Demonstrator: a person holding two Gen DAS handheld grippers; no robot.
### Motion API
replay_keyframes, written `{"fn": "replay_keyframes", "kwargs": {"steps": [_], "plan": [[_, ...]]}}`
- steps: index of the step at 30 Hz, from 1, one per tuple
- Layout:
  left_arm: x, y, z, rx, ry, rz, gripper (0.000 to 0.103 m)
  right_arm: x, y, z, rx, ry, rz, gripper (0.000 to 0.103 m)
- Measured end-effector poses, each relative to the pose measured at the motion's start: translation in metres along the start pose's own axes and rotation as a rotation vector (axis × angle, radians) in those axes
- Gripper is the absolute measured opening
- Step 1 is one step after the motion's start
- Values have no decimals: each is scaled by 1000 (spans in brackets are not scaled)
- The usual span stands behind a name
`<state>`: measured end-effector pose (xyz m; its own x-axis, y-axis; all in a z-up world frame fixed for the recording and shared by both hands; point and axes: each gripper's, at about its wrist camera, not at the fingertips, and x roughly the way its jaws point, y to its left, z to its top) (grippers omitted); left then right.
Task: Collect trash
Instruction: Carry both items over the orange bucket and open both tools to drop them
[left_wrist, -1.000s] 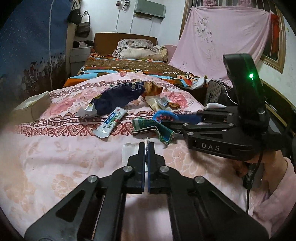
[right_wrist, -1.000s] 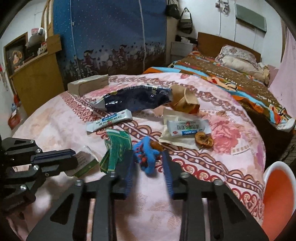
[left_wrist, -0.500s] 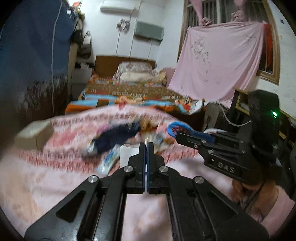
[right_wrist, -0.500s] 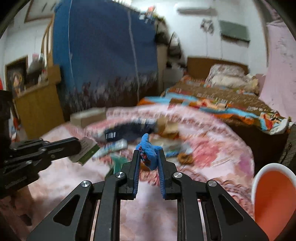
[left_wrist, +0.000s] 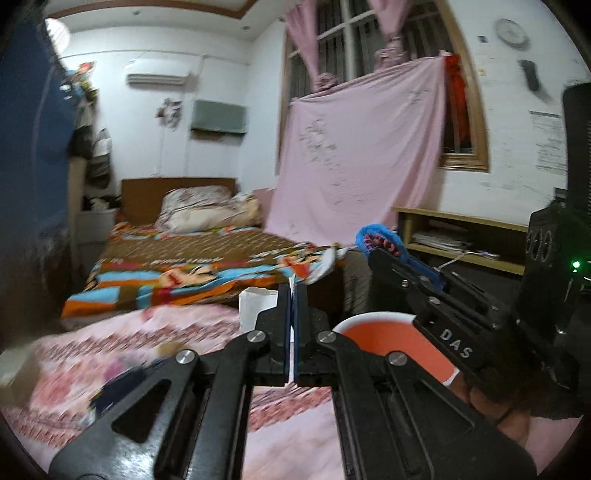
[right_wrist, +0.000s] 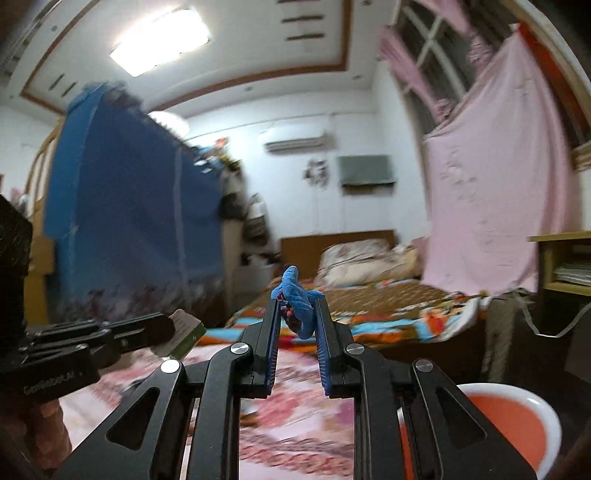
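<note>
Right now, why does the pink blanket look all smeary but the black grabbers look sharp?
Left wrist view: the pink bedspread streaks with motion blur, while the left gripper, fixed to the camera, stays crisp. Right wrist view: the same smear low down, a ceiling light glaring white, and walls bowed by the fisheye lens; the right gripper and its blue trash piece stay sharp.

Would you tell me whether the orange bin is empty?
Cannot tell: the orange bin shows only bare orange wall; the right gripper hides the rest.
</note>
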<state>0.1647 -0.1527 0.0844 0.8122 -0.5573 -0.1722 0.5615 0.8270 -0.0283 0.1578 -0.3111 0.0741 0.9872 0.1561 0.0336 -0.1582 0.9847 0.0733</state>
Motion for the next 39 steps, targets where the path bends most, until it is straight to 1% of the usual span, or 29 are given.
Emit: {"fn": "replay_keyframes", "kwargs": {"steps": [2,4,11,13,15,19,25,30,32,33,34,39], "plan": [[11,-11,5,19,4,-43,0,1,-12,2,11,-9,-60,16],[23,-18,8,14,24,-90,0,3,-24,1,24,-2,-108,16],[62,-42,9,9,99,-186,0,7,-72,-10,107,59,-232,17],[71,-48,8,-3,126,-203,0,5,-83,-12,127,77,-261,17],[86,-53,5,-21,170,-213,0,4,-92,-16,146,96,-287,17],[106,-63,-5,-52,249,-236,0,3,-108,-22,206,136,-313,18],[132,-73,-15,-114,343,-272,0,4,-127,-28,268,184,-358,18],[141,-76,-21,-138,396,-263,0,5,-138,-33,313,237,-382,19],[140,-75,-23,-154,406,-260,10,5,-139,-34,323,251,-390,23],[140,-74,-24,-163,405,-259,15,5,-139,-35,329,254,-392,28],[140,-74,-24,-169,405,-255,17,4,-140,-35,334,255,-394,31],[134,-68,-23,-175,386,-215,20,-1,-139,-36,346,252,-401,35]]}}
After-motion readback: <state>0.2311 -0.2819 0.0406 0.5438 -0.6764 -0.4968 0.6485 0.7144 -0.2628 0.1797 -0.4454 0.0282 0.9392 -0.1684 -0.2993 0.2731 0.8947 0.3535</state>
